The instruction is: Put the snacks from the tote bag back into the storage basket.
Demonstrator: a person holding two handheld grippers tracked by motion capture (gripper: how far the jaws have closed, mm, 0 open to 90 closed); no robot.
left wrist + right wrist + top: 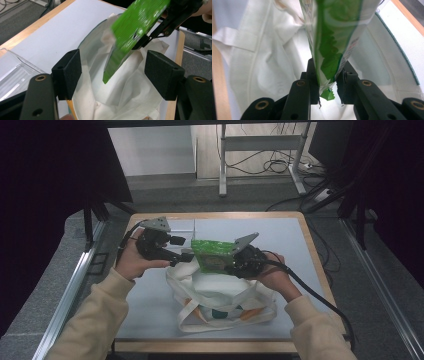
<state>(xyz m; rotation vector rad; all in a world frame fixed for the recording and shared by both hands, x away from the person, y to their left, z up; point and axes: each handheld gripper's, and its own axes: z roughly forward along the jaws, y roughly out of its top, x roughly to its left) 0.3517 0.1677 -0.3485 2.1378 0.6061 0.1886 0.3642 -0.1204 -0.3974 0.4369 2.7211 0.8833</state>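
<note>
Right gripper (235, 261) clamped on green packet (214, 254), held above white tote bag (220, 295) mouth on table (150, 320); long axis tilted downward. Left gripper (186, 256) seen wide apart, nothing gripped, beside bag rim.

A lab: black curtains (45, 180), aluminium rails (70, 290) (floor cables (272, 165) too).

A wood-edged table (150, 320) with a pale grey-blue top carries the work. A clear plastic tray (15, 72) sits on it near one edge. Beyond the table lies grey carpeted floor (165, 195), where a grey metal frame (260, 142) stands with black cables (275, 165) coiled beside its foot.
</note>
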